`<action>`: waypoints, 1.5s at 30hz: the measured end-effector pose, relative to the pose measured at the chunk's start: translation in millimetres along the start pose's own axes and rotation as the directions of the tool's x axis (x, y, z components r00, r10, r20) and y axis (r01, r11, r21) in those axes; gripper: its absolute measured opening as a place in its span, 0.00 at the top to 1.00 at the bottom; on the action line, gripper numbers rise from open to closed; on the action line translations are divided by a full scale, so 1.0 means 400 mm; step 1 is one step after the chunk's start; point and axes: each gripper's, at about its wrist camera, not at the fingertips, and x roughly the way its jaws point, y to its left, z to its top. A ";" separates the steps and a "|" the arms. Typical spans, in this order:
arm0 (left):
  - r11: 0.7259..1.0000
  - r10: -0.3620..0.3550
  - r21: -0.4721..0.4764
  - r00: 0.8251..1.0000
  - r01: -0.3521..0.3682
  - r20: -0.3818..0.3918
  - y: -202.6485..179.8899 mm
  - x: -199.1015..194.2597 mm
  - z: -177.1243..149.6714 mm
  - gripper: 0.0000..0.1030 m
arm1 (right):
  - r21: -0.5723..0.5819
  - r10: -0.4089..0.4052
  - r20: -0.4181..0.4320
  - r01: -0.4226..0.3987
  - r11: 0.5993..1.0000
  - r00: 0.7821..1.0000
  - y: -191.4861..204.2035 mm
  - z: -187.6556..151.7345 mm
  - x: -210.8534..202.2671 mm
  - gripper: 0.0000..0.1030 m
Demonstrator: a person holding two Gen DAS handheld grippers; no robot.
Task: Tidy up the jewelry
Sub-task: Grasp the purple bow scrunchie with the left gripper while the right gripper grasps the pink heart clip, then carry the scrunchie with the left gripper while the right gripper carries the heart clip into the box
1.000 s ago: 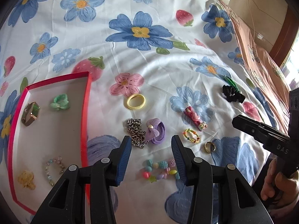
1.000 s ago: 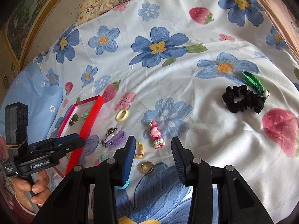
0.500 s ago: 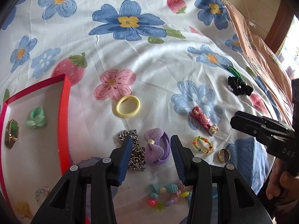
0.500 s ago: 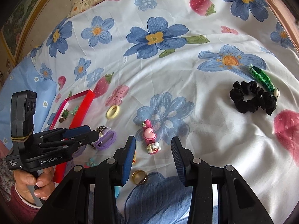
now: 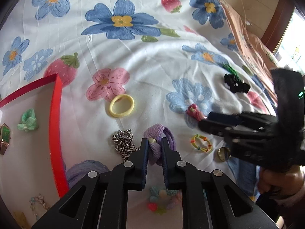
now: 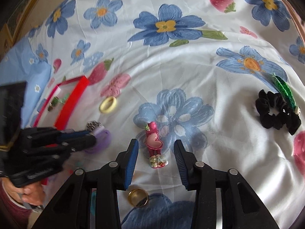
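My left gripper point(image 5: 154, 143) is shut on the purple bow hair tie point(image 5: 155, 131), which lies on the flowered bedsheet beside a silver chain point(image 5: 124, 144). The red tray point(image 5: 55, 118) at the left holds a green bow clip point(image 5: 27, 121), a green-faced watch point(image 5: 4, 138) and a bead bracelet point(image 5: 38, 204). My right gripper point(image 6: 156, 147) is open, with its fingers either side of the pink heart hair clip point(image 6: 154, 143). In the right wrist view the left gripper point(image 6: 82, 137) covers the purple hair tie point(image 6: 103, 136).
Loose on the sheet: a yellow hair ring point(image 5: 122, 106), a multicoloured bead ring point(image 5: 201, 143), a gold ring point(image 6: 138, 197), a pastel bead bracelet point(image 5: 164, 203), and a black scrunchie point(image 6: 277, 112) with a green braided clip point(image 6: 285, 90). A peach blanket point(image 5: 246, 38) lies far right.
My left gripper moved forward over the purple bow hair tie and shut on it. My right gripper moved forward, so the pink heart clip now sits between its open fingers.
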 end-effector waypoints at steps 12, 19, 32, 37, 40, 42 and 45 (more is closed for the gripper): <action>0.995 0.017 -0.103 0.996 -0.008 0.088 0.057 -0.163 -0.063 0.89 | -0.016 0.026 0.057 -0.025 1.000 0.998 0.052 -0.008 -0.048 0.82; 0.984 0.075 -0.170 0.986 -0.050 0.147 0.110 -0.282 -0.125 0.89 | -0.035 0.124 0.102 -0.121 0.992 0.987 0.134 0.012 -0.098 0.82; 0.933 0.205 -0.331 0.965 -0.141 0.166 0.291 -0.403 -0.219 0.89 | -0.099 0.276 0.094 -0.267 0.958 0.956 0.351 0.058 -0.056 0.82; 0.913 0.238 -0.371 0.960 -0.169 0.149 0.349 -0.406 -0.230 0.89 | -0.127 0.307 0.070 -0.297 0.946 0.949 0.424 0.073 -0.017 0.82; 0.903 0.251 -0.389 0.958 -0.181 0.138 0.376 -0.394 -0.223 0.89 | -0.150 0.320 0.053 -0.310 0.939 0.946 0.467 0.082 0.010 0.82; 0.897 0.255 -0.400 0.959 -0.186 0.126 0.400 -0.379 -0.214 0.89 | -0.166 0.322 0.038 -0.312 0.936 0.946 0.496 0.093 0.037 0.82; 0.894 0.268 -0.400 0.957 -0.204 0.111 0.420 -0.356 -0.201 0.89 | -0.178 0.313 0.017 -0.305 0.935 0.950 0.526 0.104 0.076 0.82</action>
